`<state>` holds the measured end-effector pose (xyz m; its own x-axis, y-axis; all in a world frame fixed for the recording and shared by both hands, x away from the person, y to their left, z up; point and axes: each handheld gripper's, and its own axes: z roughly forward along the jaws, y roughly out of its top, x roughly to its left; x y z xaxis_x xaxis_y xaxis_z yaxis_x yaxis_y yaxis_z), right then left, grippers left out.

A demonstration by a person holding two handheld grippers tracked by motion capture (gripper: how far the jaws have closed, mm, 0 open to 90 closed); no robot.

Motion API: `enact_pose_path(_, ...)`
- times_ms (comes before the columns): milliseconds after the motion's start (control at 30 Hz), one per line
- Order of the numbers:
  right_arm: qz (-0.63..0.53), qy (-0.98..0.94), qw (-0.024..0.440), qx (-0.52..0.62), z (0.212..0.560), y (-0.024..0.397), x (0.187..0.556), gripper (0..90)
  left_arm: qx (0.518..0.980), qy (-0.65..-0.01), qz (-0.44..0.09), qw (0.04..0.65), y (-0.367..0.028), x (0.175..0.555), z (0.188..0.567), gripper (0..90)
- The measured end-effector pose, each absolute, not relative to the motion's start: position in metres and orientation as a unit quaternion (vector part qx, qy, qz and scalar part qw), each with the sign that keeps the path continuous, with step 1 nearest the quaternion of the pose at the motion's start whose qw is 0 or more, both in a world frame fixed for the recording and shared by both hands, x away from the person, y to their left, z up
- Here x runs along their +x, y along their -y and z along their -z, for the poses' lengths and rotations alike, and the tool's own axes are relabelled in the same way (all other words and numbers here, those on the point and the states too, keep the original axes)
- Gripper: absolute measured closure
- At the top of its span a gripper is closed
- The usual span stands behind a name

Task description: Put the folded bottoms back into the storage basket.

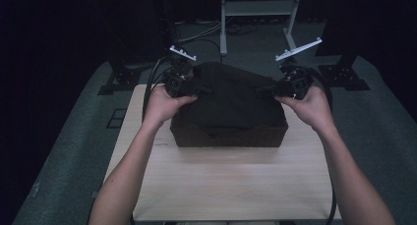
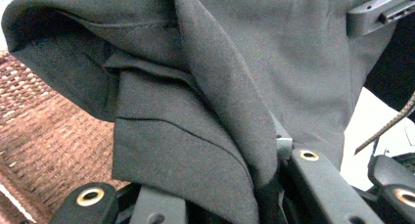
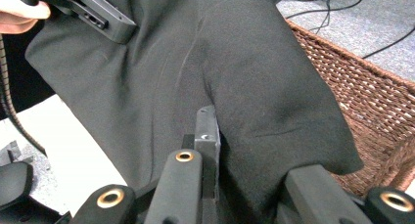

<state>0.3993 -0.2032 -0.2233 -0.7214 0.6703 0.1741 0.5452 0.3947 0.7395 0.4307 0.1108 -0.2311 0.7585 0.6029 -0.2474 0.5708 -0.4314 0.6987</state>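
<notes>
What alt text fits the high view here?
Two hands each hold a gripper, the left gripper and right gripper shut on opposite edges of a dark cloth spread above a brown woven basket. The basket sits on a light wooden table in a dim room.

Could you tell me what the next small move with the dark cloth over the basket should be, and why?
Probably lift both hands a little higher. The left gripper and right gripper each pinch a side of the dark cloth, whose lower part still sags inside the wicker basket.
</notes>
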Motion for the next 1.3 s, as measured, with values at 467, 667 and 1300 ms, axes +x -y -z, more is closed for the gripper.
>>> enact_pose_path(467,-0.406,-0.827,0.072,0.382,0.227,0.203,0.426,77.3,0.845,-0.355,-0.025,0.4,-0.108,0.455,0.233,69.9)
enact_pose_path(667,-0.404,-0.828,0.075,0.382,0.226,0.199,0.433,77.3,0.843,-0.36,-0.025,0.399,-0.11,0.463,0.232,69.9)
enact_pose_path(1300,-0.393,-0.826,0.071,0.398,0.232,0.191,0.461,77.3,0.845,-0.372,-0.037,0.382,-0.11,0.486,0.231,69.8)
